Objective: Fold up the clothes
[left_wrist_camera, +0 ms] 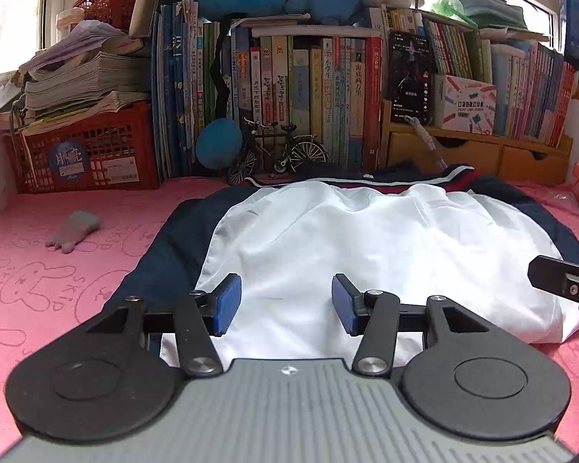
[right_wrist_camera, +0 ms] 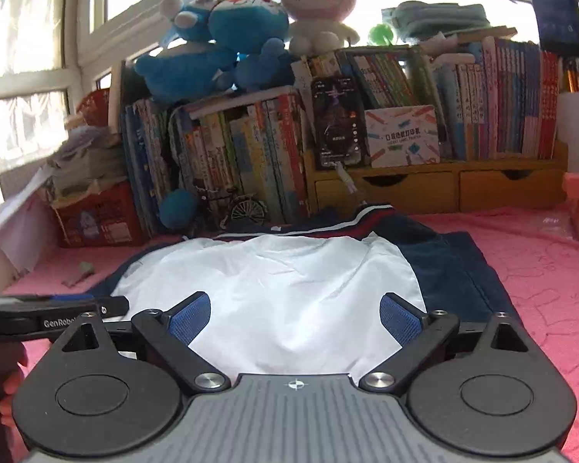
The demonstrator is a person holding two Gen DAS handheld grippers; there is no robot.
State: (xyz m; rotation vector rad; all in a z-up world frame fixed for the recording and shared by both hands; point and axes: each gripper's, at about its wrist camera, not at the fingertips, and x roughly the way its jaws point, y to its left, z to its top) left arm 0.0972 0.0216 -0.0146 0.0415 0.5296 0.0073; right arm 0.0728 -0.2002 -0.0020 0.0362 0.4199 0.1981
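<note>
Hovering over white-and-navy jacket [left_wrist_camera: 347,239] spread flat on pink cloth [left_wrist_camera: 77,270] for folding: left gripper [left_wrist_camera: 285,301], right gripper [right_wrist_camera: 295,318], jaws gaping, gripping nothing.

The jacket's [left_wrist_camera: 366,239] near hem hides behind the left gripper's [left_wrist_camera: 285,305] body; the right gripper [left_wrist_camera: 567,281] is cut off at the edge.

White and navy jacket [left_wrist_camera: 366,254], lying flat on the pink cover (striped red-and-white collar at the far end), lightly wrinkled
</note>
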